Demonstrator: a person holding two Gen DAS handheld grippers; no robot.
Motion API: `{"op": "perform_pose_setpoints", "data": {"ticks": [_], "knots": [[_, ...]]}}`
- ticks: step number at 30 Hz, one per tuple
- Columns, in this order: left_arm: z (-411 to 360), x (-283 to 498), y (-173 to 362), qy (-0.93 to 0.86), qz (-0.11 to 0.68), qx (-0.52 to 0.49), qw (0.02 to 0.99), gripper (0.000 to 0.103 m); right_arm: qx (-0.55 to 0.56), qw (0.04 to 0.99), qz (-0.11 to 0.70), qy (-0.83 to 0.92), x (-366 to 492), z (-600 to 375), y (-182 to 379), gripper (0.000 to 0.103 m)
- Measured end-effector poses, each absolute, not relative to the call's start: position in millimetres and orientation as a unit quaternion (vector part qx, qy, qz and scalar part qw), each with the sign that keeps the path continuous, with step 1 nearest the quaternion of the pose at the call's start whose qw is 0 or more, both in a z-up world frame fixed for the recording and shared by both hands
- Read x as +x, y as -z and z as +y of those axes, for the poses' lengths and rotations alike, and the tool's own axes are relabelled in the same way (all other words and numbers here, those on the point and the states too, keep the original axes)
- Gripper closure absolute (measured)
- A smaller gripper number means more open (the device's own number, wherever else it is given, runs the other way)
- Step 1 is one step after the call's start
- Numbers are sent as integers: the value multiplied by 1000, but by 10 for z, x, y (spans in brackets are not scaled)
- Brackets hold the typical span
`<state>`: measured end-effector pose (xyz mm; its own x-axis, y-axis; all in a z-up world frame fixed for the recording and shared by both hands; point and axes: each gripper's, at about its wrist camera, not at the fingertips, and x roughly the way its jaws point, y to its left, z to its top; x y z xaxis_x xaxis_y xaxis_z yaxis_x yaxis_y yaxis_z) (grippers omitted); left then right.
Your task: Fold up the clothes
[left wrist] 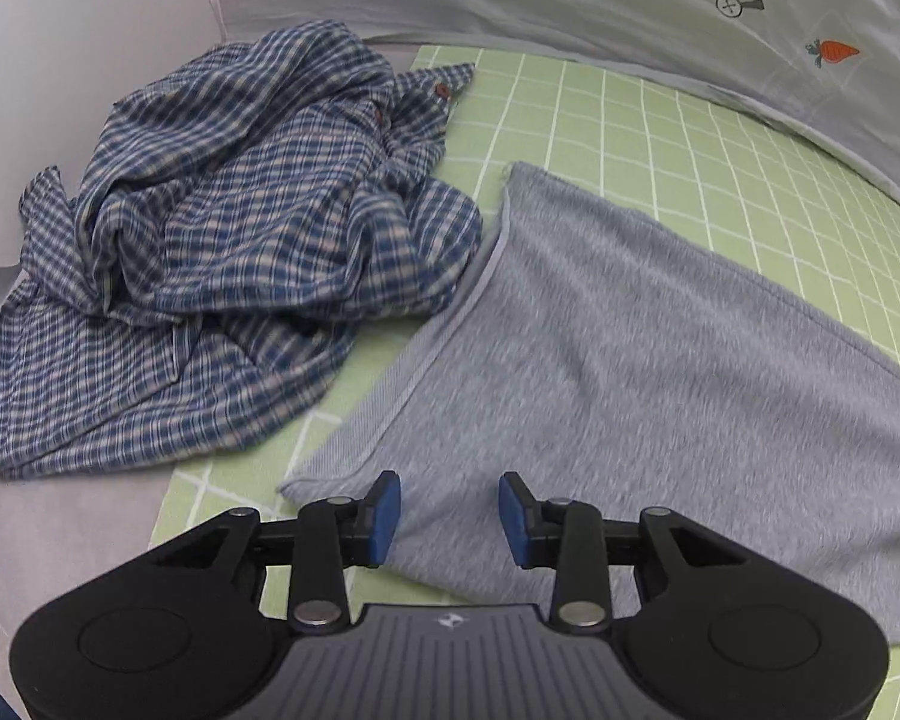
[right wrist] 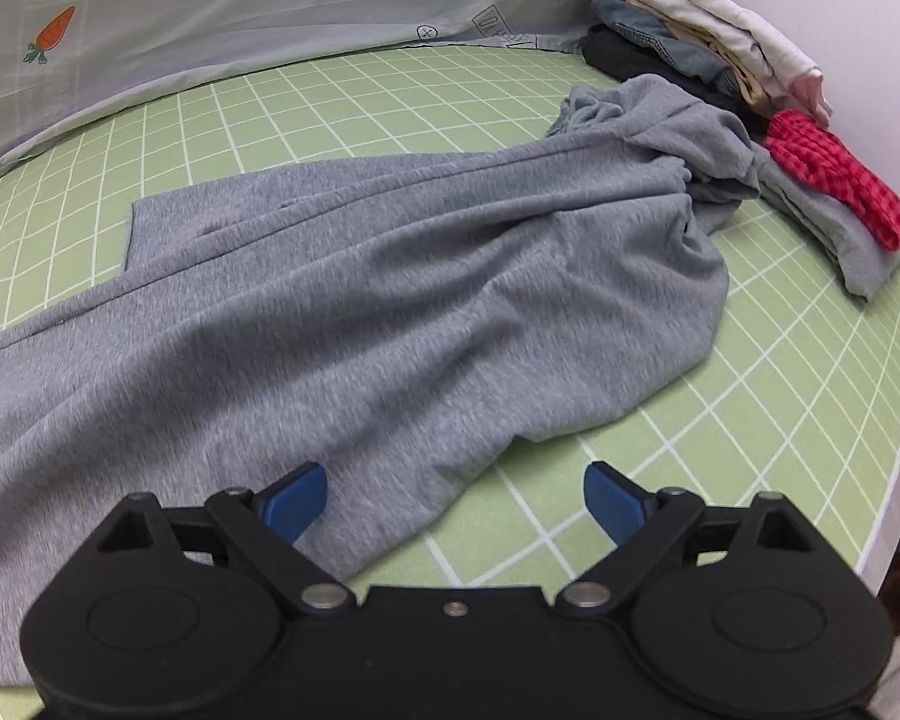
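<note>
the long grey knit garment (right wrist: 354,276) lies spread across the pale green mat with a white grid (right wrist: 390,102), and everything else is placed here relative to it. in the right wrist view its far end bunches into a gathered heap toward the upper right, while the rest runs flat toward the lower left. in the left wrist view its hemmed edge (left wrist: 450,324) with a ribbed band faces left.

the left gripper (left wrist: 449,510), black with blue pads (left wrist: 385,513), hovers over the garment's near hem corner, jaws parted with grey cloth visible between them, gripping nothing. the right gripper (right wrist: 456,501) sits at the garment's near edge, jaws spread wide and empty: its left pad (right wrist: 297,504) is over the cloth, its right pad over bare mat.

left of the garment's hem, a crumpled blue and white checked shirt (left wrist: 210,252) with brown buttons lies just beside it, partly off the mat. beyond the garment's bunched end stands a stack of folded clothes (right wrist: 702,30), and just beside that end a folded grey piece with a red checked item (right wrist: 840,174) on top. behind the garment hangs a pale grey sheet with a carrot print (right wrist: 54,30).
</note>
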<state>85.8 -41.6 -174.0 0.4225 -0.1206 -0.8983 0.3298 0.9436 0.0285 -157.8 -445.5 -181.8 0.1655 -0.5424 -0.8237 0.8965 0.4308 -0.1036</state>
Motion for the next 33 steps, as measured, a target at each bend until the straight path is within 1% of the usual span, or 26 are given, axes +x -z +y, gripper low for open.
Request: {"op": "perform_pose_setpoints", "data": {"ticks": [1, 2, 3, 4, 5, 6, 7, 8, 9, 15, 22, 23, 25, 26, 27, 29, 31, 32, 33], "knots": [[-402, 789, 1764, 132, 513, 109, 841, 63, 221, 737, 415, 486, -1624, -4462, 1846, 15], [-407, 752, 1773, 130, 512, 118, 841, 61, 233, 742, 407, 479, -1660, -4473, 1847, 22], [-413, 735, 1772, 127, 512, 122, 841, 61, 245, 749, 398, 469, -1688, -4487, 1843, 35], [-415, 720, 1770, 124, 511, 124, 842, 60, 252, 756, 390, 461, -1706, -4484, 1832, 40], [-416, 707, 1768, 121, 509, 125, 843, 59, 244, 760, 389, 460, -1705, -4468, 1820, 57], [-420, 695, 1766, 116, 506, 128, 845, 55, 238, 766, 387, 455, -1707, -4453, 1814, 78], [-429, 680, 1761, 109, 504, 135, 846, 53, 235, 770, 387, 450, -1715, -4443, 1812, 85], [-430, 660, 1759, 100, 503, 140, 847, 52, 233, 770, 388, 449, -1736, -4431, 1809, 97], [-426, 639, 1757, 90, 503, 144, 847, 52, 231, 769, 390, 450, -1768, -4415, 1809, 101], [-300, 427, 1765, 42, 508, 144, 848, 50, 219, 769, 400, 447, -2109, -4352, 1804, 102], [-179, 50, 1734, 6, 521, 139, 842, 51, 223, 763, 424, 433, -2575, -4417, 1784, 101], [-170, -11, 1722, 8, 527, 131, 840, 51, 226, 767, 426, 424, -2614, -4442, 1779, 101], [-173, -136, 1690, 12, 534, 117, 837, 51, 230, 772, 428, 411, -2675, -4489, 1768, 97], [-195, -201, 1667, 14, 534, 112, 838, 51, 228, 773, 428, 408, -2697, -4514, 1752, 89], [-227, -253, 1639, 15, 532, 111, 839, 51, 227, 775, 428, 406, -2719, -4540, 1735, 73], [-330, -326, 1568, 24, 524, 116, 843, 51, 219, 781, 414, 413, -2742, -4633, 1661, 57], [-429, -378, 1498, 40, 518, 118, 847, 47, 212, 786, 401, 420, -2765, -4727, 1586, 56], [-495, -398, 1459, 49, 514, 116, 849, 41, 208, 789, 394, 423, -2776, -4773, 1549, 52], [-565, -415, 1419, 58, 510, 112, 851, 35, 204, 792, 387, 426, -2788, -4820, 1512, 46]]}}
